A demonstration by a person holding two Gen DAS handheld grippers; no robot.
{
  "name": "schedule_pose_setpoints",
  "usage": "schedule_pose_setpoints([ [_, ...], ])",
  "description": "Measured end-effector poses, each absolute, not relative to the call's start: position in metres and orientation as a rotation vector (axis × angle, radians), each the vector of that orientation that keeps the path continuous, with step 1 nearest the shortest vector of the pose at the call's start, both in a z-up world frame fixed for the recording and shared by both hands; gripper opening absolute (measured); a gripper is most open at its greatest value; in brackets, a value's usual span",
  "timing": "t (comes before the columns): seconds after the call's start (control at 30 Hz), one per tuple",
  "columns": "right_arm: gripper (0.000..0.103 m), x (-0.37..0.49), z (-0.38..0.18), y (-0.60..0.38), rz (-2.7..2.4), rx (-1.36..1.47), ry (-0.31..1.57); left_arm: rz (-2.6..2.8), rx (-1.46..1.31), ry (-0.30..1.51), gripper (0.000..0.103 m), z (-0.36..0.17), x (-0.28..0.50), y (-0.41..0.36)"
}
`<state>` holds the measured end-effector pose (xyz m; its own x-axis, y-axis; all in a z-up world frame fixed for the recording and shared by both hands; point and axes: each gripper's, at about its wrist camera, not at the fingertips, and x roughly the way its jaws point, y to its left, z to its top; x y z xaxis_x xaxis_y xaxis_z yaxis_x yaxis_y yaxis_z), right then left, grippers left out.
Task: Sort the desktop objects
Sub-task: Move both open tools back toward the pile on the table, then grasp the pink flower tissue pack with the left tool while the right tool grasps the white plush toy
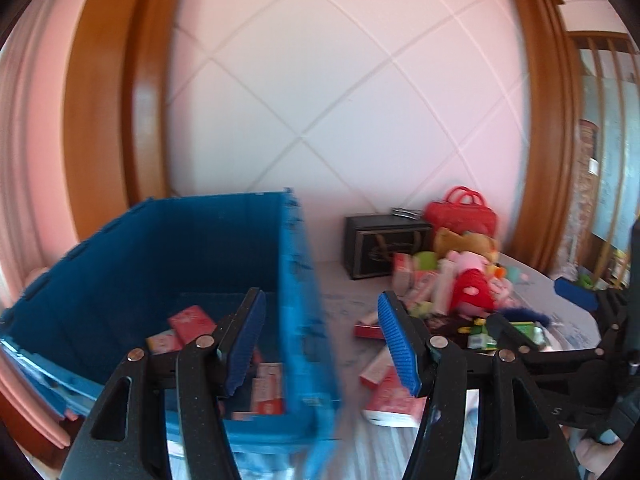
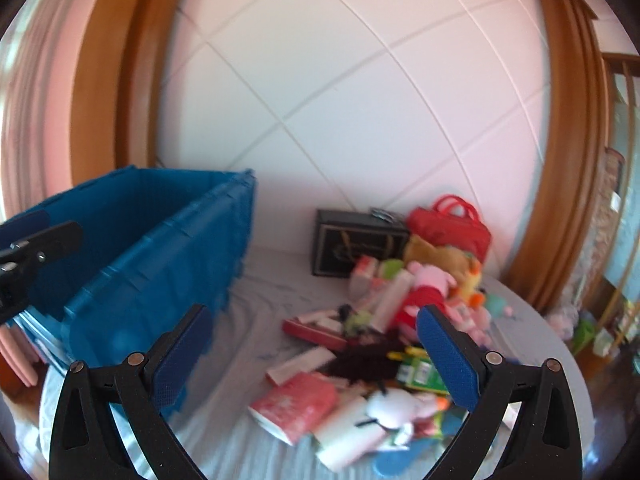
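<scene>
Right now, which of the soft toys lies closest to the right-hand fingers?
The white plush toy, lying on the boxes just before the open right gripper. The red-dressed pink plush and the yellow one lie farther back.

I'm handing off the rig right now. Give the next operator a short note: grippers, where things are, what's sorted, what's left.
Left gripper: open, empty, straddling the right wall of the blue crate.
Right gripper: open, empty, above the pile on the table.
Done: several red-and-white boxes already lie in the crate.
Left: more boxes, plush toys, a green carton, plus a black box and red bag at the back.
</scene>
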<state>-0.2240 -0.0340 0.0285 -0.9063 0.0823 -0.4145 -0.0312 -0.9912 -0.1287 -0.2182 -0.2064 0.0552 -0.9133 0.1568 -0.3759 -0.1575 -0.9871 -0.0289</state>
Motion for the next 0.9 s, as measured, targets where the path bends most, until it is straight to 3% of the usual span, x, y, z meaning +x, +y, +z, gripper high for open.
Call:
schedule_pose_setpoints([
  [0.2,0.103,-0.226,-0.007,0.059,2.892,-0.851,-0.087,2.775,-0.71,-0.039,0.058,0.028,-0.24,-0.129],
  [0.43,0.103,-0.237,-0.052,0.139,2.819,-1.02,0.032,2.722,-0.995,-0.012,0.058,-0.039,-0.279,-0.074],
  [0.9,0.103,-0.277,-0.128,0.165,2.725,-1.362,0.097,2.531,-1.418,0.053,0.058,-0.159,-0.337,-0.068],
])
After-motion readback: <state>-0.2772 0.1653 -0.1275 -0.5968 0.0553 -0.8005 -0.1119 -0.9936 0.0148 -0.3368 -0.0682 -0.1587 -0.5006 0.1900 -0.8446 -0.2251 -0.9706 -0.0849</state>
